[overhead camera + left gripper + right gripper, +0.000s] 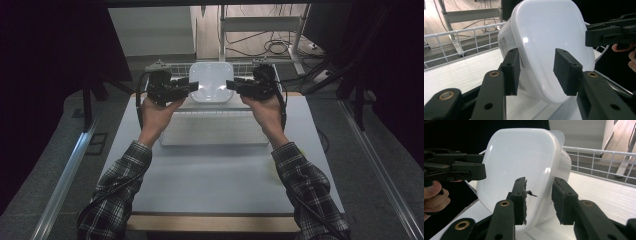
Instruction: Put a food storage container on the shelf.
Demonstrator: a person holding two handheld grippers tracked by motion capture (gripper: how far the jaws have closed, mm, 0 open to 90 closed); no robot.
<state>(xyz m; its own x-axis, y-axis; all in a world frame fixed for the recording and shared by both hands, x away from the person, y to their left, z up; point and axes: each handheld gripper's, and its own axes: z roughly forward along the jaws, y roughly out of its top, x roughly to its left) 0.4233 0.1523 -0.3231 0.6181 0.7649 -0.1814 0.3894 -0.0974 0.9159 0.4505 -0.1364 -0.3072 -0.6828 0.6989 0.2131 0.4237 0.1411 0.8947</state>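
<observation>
A white plastic container (pixel 211 80) with a lid stands tipped on its side at the table's far end, its lid facing me. My left gripper (pixel 192 86) is at its left edge and my right gripper (pixel 231 85) at its right edge. In the left gripper view the container's (pixel 549 32) rim runs between the jaws of the left gripper (pixel 539 71), and the pads stand apart from it. In the right gripper view the rim of the container (pixel 519 157) likewise sits in the gap of the right gripper (pixel 540 200), untouched. Both grippers are open.
A white wire rack (pixel 170 66) runs behind the container. A pale ribbed board (pixel 215 130) lies on the grey table (pixel 215 175) in front of it. Cables and a metal stand's legs (pixel 260 25) are on the floor beyond. Dark curtains flank the table.
</observation>
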